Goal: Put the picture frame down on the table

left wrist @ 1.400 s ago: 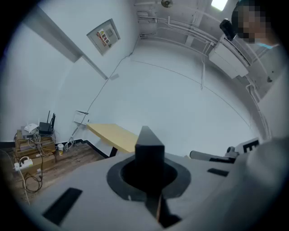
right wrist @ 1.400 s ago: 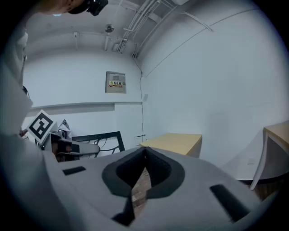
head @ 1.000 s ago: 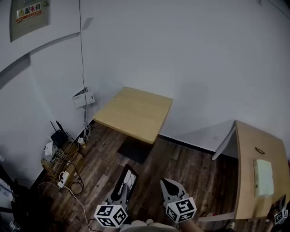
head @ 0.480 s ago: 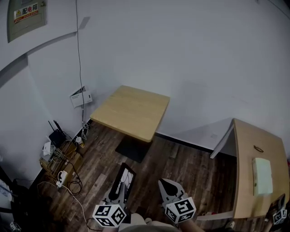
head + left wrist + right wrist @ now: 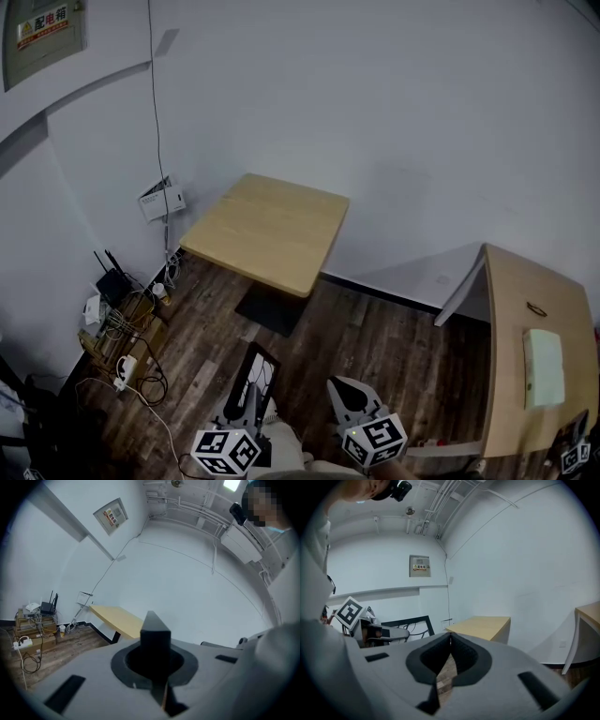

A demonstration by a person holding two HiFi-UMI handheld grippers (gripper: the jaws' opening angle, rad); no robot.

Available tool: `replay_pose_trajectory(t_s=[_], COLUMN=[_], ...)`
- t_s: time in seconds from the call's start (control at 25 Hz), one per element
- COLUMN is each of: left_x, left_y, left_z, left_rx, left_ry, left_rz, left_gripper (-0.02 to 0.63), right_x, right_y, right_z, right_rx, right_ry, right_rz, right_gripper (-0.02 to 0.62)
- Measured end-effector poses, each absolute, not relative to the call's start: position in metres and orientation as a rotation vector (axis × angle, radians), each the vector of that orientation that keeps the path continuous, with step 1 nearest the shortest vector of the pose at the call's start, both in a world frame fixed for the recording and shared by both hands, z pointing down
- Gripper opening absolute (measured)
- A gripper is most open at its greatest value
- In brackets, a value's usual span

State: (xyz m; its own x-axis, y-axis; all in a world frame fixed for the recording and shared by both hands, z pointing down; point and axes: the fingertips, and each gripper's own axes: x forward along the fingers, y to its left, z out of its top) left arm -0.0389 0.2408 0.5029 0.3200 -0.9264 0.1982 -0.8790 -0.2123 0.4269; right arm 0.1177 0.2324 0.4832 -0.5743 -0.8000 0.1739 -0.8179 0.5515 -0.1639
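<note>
The picture frame (image 5: 255,377) is black with a pale print, and it stands on edge low in the head view. My left gripper (image 5: 248,405) is shut on its near edge. In the left gripper view the frame's dark edge (image 5: 153,632) rises between the jaws of the left gripper (image 5: 157,677). My right gripper (image 5: 338,387) hangs beside it, shut with nothing between its jaws. The right gripper view shows the right gripper (image 5: 450,637) with its tips touching, and the frame (image 5: 412,623) to its left. The small wooden table (image 5: 267,230) stands ahead against the wall, its top bare.
A second wooden table (image 5: 520,309) with a white object (image 5: 544,367) on it stands at the right. A router, boxes and cables (image 5: 117,314) lie on the floor by the left wall. The small table's dark base (image 5: 272,309) rests on wood flooring.
The head view has shifted a little, so both grippers sit slightly lower in it. The left gripper's hold on the frame is the same.
</note>
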Motion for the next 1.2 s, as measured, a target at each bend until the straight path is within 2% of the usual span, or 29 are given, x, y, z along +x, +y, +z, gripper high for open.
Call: replay_pose_trajectory(t_s=[0.52, 1.2], left_x=[-0.049, -0.093], left_y=[0.132, -0.023], left_z=[0.508, 0.5], left_rx=[2.133, 2.155], left_ry=[-1.555, -1.493], left_rz=[-0.133, -0.125], left_gripper=[0.011, 0.011], right_x=[0.107, 0.049], right_y=[0.127, -0.023], right_z=[0.48, 0.469], right_rx=[1.433, 1.433], right_ry=[-2.67, -2.646], right_rz=[0.322, 0.291], right_gripper=[0.0, 0.0])
